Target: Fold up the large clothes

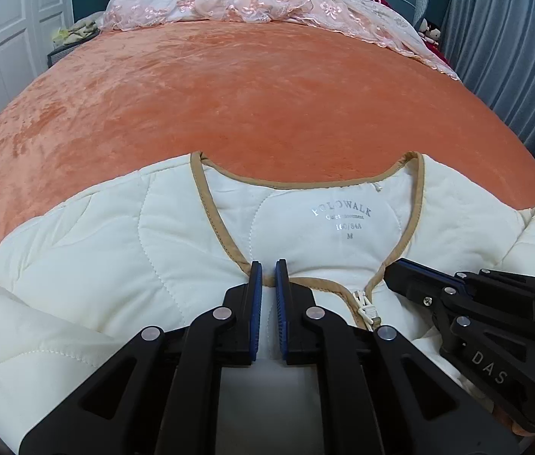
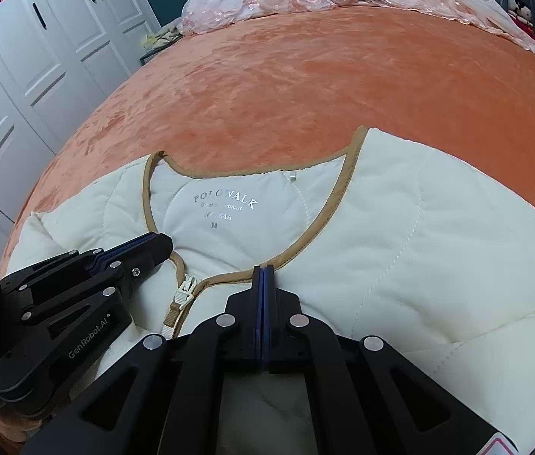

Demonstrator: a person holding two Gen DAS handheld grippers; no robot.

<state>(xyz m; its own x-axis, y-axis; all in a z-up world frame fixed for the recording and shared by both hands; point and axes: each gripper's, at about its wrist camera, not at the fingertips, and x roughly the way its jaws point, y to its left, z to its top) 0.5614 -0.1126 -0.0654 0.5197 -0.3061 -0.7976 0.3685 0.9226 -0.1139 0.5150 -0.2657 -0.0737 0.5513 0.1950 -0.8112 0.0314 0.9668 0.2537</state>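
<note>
We hold two grippers over a cream quilted jacket [image 1: 123, 235] that lies flat on the orange bed cover [image 1: 248, 94], at the near edge of the bed, with its neck opening turned toward the far side. The jacket has a tan trim [image 1: 226, 239] along the neckline, a printed size label [image 1: 343, 220] inside the back of the neck, and a white zipper pull [image 1: 366, 307] at the bottom of the V, where the two front panels meet.

Our left gripper [image 1: 268, 265] points down at the trim on its side of the neckline. Its two blue pads stand slightly apart, with a narrow gap between them. The trim passes under the tips, but we cannot see that the pads pinch it, so we say it holds nothing.

Our right gripper [image 2: 262, 268] rests its tip at the trim on the other side of the V, just beside the zipper. Its pads are pressed fully together, and no cloth shows between them.

At the far end of the bed there is a pink lace fabric [image 1: 229, 0] in a heap. White wardrobe doors [image 2: 51, 38] stand on the left side, and a grey-blue curtain [image 1: 510, 57] hangs on the right.
</note>
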